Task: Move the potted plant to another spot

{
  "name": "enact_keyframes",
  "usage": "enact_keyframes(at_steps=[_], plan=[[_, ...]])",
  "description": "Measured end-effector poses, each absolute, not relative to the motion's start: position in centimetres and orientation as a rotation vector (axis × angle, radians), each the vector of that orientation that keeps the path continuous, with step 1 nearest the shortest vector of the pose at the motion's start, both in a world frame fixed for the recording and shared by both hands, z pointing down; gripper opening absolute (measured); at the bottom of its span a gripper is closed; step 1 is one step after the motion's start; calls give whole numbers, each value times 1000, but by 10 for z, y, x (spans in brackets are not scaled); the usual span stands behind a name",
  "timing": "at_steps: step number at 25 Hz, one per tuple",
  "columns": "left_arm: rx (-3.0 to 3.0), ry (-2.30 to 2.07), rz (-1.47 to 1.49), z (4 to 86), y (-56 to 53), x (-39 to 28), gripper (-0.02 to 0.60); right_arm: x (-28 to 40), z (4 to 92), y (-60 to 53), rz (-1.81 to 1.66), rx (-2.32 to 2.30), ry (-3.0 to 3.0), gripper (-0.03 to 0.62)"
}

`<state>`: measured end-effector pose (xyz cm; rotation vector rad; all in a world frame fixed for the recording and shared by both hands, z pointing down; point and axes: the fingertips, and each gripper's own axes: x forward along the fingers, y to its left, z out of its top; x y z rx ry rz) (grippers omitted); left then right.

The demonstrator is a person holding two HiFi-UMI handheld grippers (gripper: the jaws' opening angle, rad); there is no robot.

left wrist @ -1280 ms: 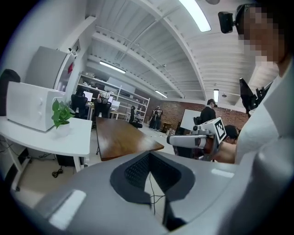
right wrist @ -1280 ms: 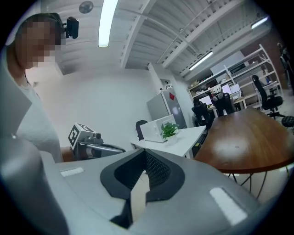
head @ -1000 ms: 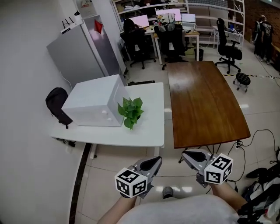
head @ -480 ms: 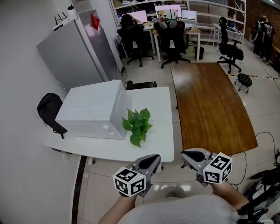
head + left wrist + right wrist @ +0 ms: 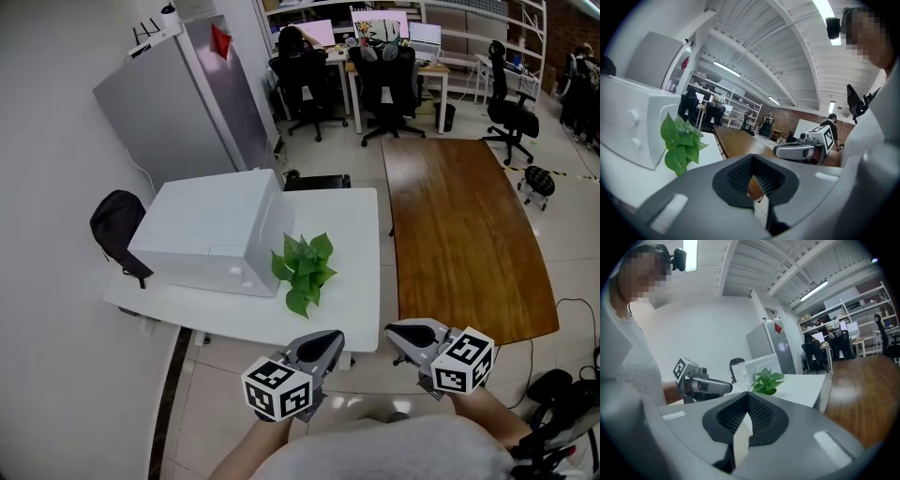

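Observation:
A small leafy green potted plant [image 5: 305,269] stands on the white table [image 5: 356,291], close beside the front corner of a big white box-like appliance [image 5: 211,230]. Its pot is hidden under the leaves. My left gripper [image 5: 324,343] and right gripper [image 5: 403,332] hover side by side just short of the table's near edge, both shut and empty. The left gripper view shows the plant [image 5: 679,140] ahead to the left of the jaws [image 5: 752,164]. In the right gripper view the plant [image 5: 766,379] lies straight beyond the jaws [image 5: 747,401].
A long brown wooden table [image 5: 459,234] adjoins the white table on the right. A grey cabinet [image 5: 178,103] stands behind the appliance, and a black bag [image 5: 117,230] hangs at the table's left end. Office chairs [image 5: 389,80] and desks fill the back; cables lie on the floor at right.
The white table and the plant have come nearer and lower in the head view. Both grippers have advanced together toward the table's near edge, still shut.

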<state>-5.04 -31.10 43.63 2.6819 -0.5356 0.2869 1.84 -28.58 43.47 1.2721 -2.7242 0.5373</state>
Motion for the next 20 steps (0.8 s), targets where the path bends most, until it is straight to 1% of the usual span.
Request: enact_keyframes(at_steps=[9, 11, 13, 15, 16, 20], plan=[[2640, -672, 277, 442, -316, -70, -6, -1, 429, -300, 341, 1083, -2771, 9], [2628, -697, 274, 444, -318, -75, -6, -6, 429, -306, 304, 1032, -2777, 43], [2618, -721, 277, 446, -320, -81, -6, -12, 432, -315, 273, 985, -2779, 58], [2606, -744, 283, 449, -321, -89, -6, -20, 439, -326, 249, 944, -2770, 88], [2597, -755, 283, 451, -322, -92, -6, -23, 445, -332, 242, 924, -2760, 115], [2566, -798, 282, 457, -325, -107, -6, -31, 486, -368, 252, 887, -2690, 149]])
